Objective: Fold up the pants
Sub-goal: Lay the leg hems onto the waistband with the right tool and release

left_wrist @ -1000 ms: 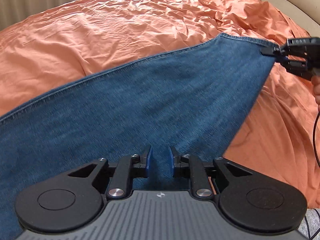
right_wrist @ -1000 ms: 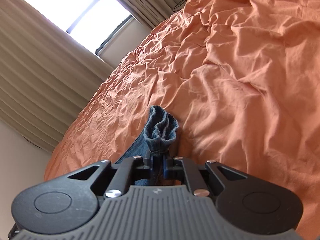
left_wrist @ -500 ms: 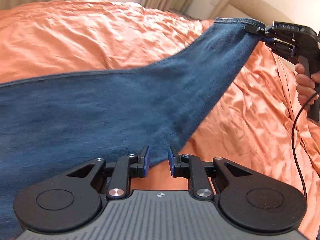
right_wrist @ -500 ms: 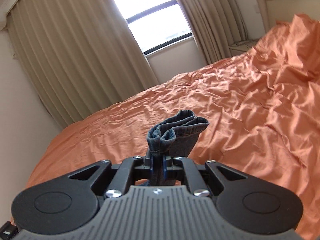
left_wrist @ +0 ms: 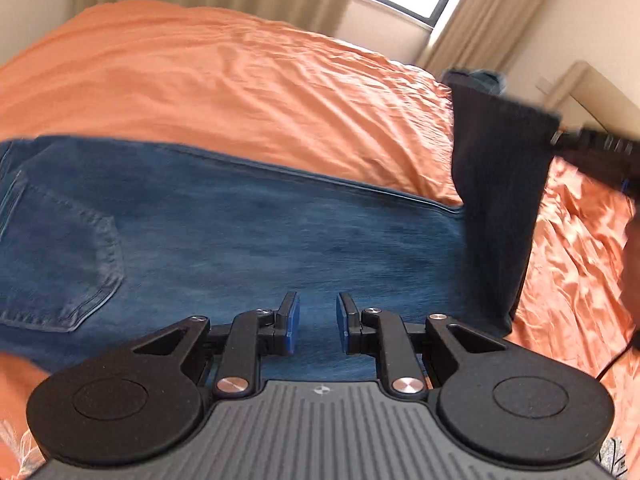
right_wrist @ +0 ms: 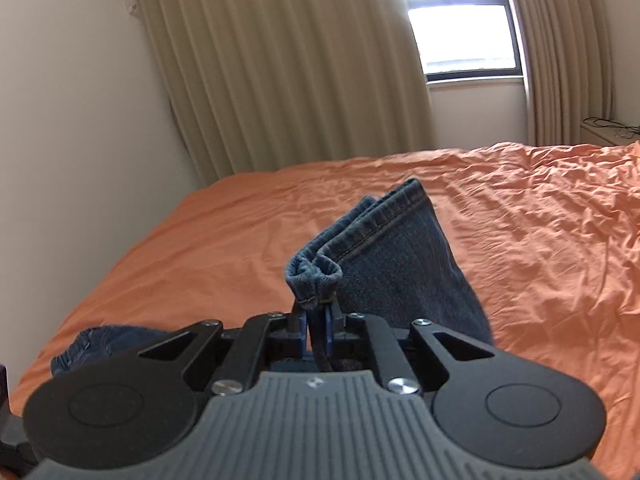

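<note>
Blue jeans (left_wrist: 240,232) lie spread on the orange bed cover (left_wrist: 240,80), back pocket (left_wrist: 60,256) at the left. The end of the leg (left_wrist: 500,208) is lifted and hangs upright at the right, where my blurred right gripper (left_wrist: 560,136) holds its top corner. In the right wrist view my right gripper (right_wrist: 317,332) is shut on the bunched hem (right_wrist: 360,240), raised above the bed; the waist end of the jeans (right_wrist: 108,340) shows low at the left. My left gripper (left_wrist: 318,328) hovers over the leg, open, its blue pads (left_wrist: 290,330) apart with nothing between them.
Beige curtains (right_wrist: 280,80) and a window (right_wrist: 460,32) stand behind the bed, a bare wall (right_wrist: 72,120) at the left. A headboard (left_wrist: 592,92) rises at the right. A low stand with cables (right_wrist: 608,128) sits beside the bed. A black cable (left_wrist: 616,360) trails over the cover.
My right gripper has carried the hem up and across toward the waist end, so the leg's end now stands upright. My left gripper has moved along the jeans, and the back pocket has come into view.
</note>
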Tool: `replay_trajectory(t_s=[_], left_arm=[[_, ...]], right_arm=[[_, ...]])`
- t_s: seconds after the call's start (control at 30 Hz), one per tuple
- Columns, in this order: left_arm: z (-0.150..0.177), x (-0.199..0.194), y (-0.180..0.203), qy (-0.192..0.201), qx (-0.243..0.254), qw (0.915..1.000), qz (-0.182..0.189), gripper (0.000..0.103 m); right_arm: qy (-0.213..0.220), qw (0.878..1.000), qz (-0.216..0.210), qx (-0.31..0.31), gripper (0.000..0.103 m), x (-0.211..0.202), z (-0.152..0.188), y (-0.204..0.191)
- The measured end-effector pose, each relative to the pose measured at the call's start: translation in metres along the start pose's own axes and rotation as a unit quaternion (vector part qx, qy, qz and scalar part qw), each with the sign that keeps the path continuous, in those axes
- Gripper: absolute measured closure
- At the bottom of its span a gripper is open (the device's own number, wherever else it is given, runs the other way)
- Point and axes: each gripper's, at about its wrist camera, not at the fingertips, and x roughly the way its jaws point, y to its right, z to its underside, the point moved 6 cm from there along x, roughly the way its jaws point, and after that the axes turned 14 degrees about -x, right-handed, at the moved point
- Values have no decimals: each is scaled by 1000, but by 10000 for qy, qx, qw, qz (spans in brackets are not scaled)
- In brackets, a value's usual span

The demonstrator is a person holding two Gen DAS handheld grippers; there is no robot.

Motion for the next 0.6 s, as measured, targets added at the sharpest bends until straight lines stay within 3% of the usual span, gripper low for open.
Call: replay_trajectory(t_s=[0.2,0.27,0.4,0.5,0.6], left_arm=[[7,2,-40,-77,-441,9990,0,81],[7,5,-45,-93,-584,9982,118,73],[2,12,-53,-89,-949,9946,411,53],[-3,20,-52,-128,-1168,9913,594,50],[-10,30,-49,-100,-1287,9890,717,48]], right_arm=[[-1345,9875,-411,-718,99,76,99,-91],[-1608,9813,-387,-985,98,87,123,-103],[-1749,9780,-512,-1014,79,93,132,-102],[-1900,9749,-818,-818,68,88,126,-106],[-1895,9742,-984,-731,64,78,115,-105]])
